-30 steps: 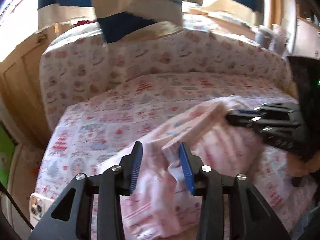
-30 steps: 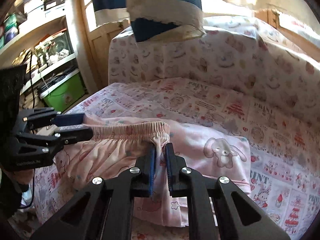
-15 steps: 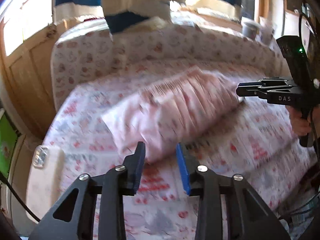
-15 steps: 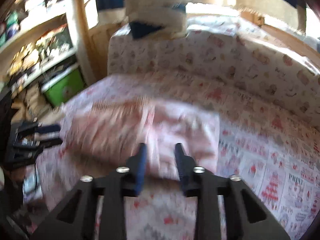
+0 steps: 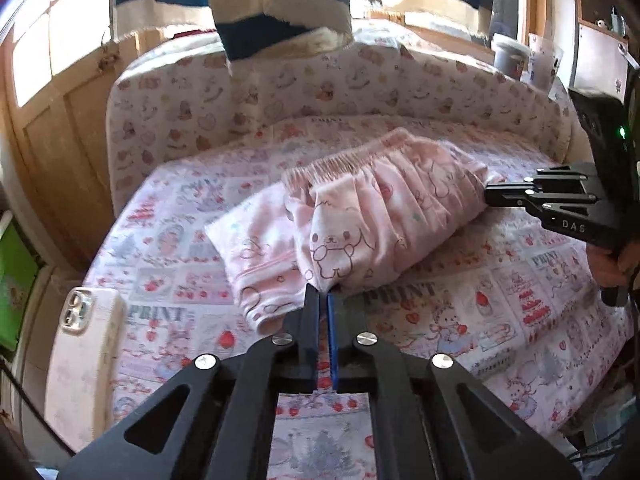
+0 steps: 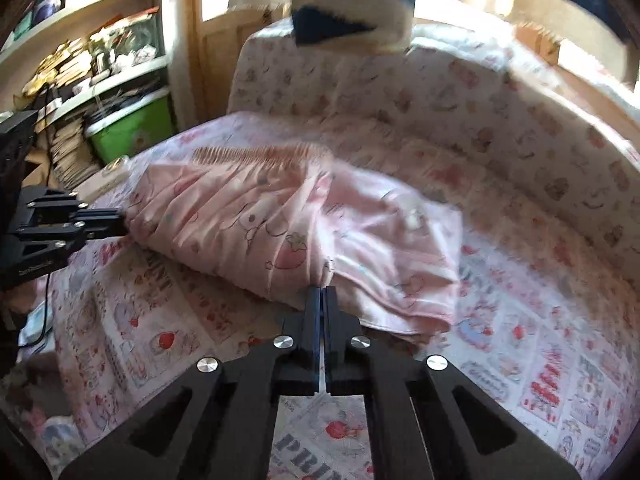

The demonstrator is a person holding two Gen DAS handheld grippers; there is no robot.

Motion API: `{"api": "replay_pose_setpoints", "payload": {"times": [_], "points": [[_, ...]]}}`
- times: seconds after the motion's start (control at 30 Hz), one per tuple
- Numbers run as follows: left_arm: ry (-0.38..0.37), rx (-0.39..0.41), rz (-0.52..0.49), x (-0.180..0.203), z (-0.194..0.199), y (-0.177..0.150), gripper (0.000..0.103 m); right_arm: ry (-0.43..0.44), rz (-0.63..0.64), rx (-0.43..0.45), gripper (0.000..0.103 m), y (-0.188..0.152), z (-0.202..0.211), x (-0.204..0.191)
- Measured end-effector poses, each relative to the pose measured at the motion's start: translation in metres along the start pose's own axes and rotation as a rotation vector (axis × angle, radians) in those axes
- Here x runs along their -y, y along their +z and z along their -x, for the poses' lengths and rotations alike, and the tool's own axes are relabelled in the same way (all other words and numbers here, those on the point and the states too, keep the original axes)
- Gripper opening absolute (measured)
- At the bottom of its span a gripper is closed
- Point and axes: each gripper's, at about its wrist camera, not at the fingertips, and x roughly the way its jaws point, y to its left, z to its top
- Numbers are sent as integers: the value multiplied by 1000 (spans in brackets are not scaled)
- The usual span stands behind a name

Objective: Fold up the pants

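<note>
The pink pants (image 5: 372, 216) are lying bunched on the printed sheet (image 5: 460, 320) of the bed, elastic waistband (image 5: 344, 160) facing the padded backrest. The near edge is pinched by the left claw (image 5: 323, 300), jaws just squeezed together on the fabric. The right claw (image 6: 322, 294) has been clamped on the other edge too, probably, since that view is blurry. A phone (image 5: 86, 344) sits at the sheet's edge.

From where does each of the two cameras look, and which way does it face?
Left wrist: on the left gripper, facing down over the pink pants; a hand shows at right.
Right wrist: on the right gripper, facing the pants; no body part shows clearly.
Shared: pants, printed sheet, each other's gripper.
</note>
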Motion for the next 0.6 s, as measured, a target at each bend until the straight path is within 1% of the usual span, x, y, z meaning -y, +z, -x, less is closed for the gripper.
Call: {"api": "replay_pose_setpoints", "payload": {"times": [0.1,0.17,0.23,0.3,0.37,0.4,0.47,0.6], "points": [[19,7,15,-8,8,0,3,-106,0,18,0,0,10,1],[19,-1,21,-12,9,-2,3,-134,-25,36,0,2,16,4],[41,-4,27,-17,9,-7,1,-185,-22,66,0,5,21,7],[49,-15,41,-22,8,-13,0,-214,-23,59,0,6,18,13],[99,-27,60,-29,4,-18,0,-223,-60,13,0,3,6,22],[97,-28,65,-32,3,-20,0,-219,-66,-7,0,2,-1,26],[55,-31,85,-36,3,-21,0,-205,-86,-35,0,0,-7,29],[19,13,32,-22,15,-18,0,-201,-55,-4,0,3,5,20]]}}
